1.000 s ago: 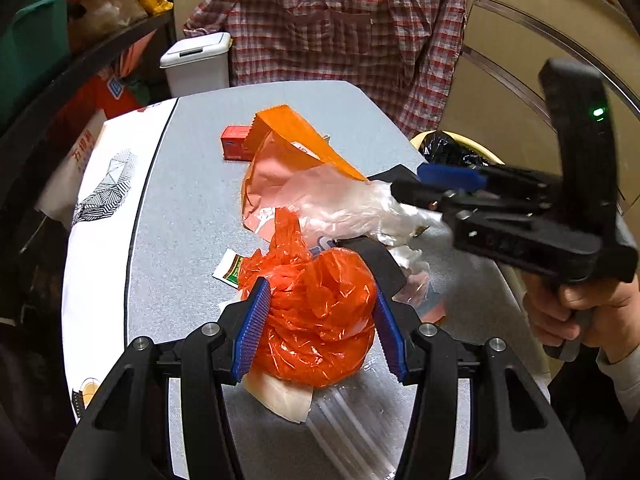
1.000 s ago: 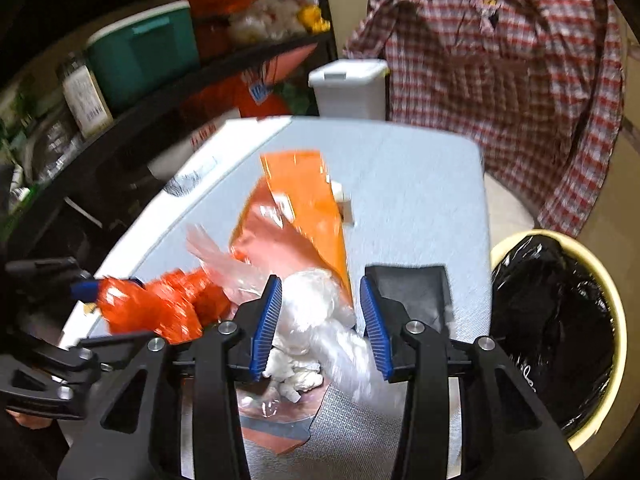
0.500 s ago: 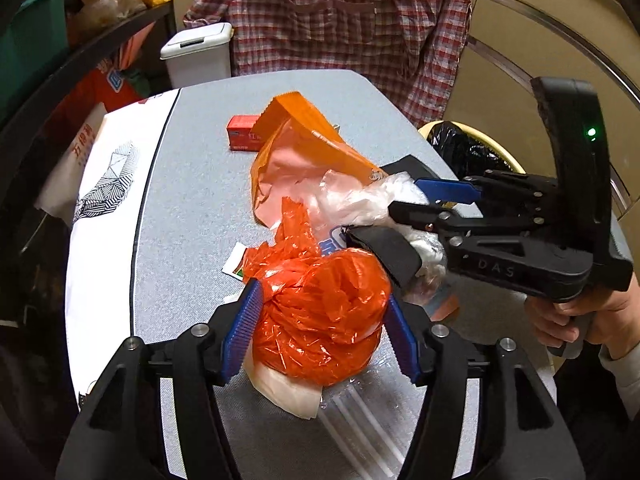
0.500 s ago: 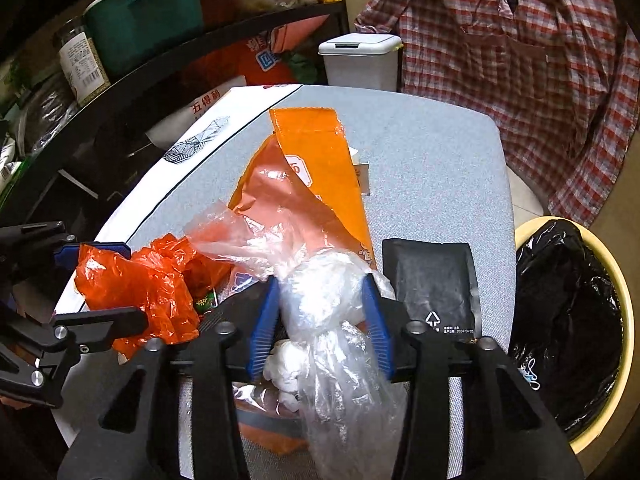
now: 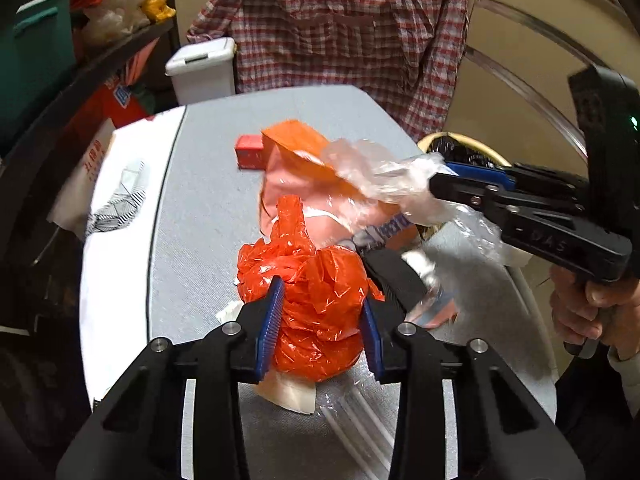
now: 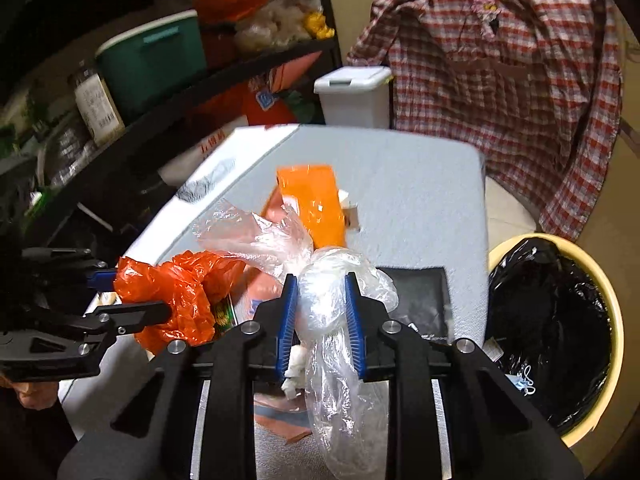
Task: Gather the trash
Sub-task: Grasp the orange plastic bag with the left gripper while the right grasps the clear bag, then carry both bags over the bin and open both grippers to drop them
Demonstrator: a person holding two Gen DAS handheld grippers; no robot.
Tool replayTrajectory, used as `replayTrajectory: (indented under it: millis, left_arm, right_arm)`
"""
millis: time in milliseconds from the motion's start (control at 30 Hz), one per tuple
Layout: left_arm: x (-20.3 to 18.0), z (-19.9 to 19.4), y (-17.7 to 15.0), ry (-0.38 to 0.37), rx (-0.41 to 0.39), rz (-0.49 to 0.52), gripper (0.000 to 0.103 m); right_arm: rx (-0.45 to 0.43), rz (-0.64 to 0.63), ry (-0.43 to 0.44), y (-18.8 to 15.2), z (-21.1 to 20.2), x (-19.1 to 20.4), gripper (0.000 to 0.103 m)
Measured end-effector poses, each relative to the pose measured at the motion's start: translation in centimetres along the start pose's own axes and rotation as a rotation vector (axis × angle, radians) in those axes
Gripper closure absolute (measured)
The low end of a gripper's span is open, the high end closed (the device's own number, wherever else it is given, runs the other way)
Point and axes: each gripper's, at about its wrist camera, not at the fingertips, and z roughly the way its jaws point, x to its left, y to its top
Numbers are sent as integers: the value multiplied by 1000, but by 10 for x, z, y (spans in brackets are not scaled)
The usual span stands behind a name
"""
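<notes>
1. Orange plastic bag (image 5: pixel 316 300) sits on the grey table (image 5: pixel 208 208), left of the black pouch (image 5: pixel 394 276); the left gripper (image 5: pixel 320 322) clamps it.
2. Clear plastic bag (image 6: pixel 332 300), pinched by the right gripper (image 6: pixel 320 324), hangs left of the yellow bin (image 6: pixel 608 320), above that pouch (image 6: pixel 420 296).

Bin (image 6: pixel 576 360) right of bench (image 6: pixel 420 200), beside its edge. Pouch (image 6: pixel 420 292) on bench near bin. Shelf (image 6: pixel 180 108) left of bench.

Both tongs (image 5: pixel 320 320) (image 6: pixel 320 320) clamped, level.
</notes>
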Motion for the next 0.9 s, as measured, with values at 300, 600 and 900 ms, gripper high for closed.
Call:
replayTrajectory:
  millis: [300, 600, 900]
  left_arm:
    - [3, -33, 16, 55, -124, -35, 67]
    - [-6, -46, 24, 94, -203, -37, 67]
    - [-17, -48, 28, 97, -242, -39, 67]
  right_arm:
    - [-97, 41, -3, 2, -34, -9, 79]
    - [-187, 71, -68, 1, -68, -22, 79]
    - [-230, 95, -149, -4, -91, -42, 78]
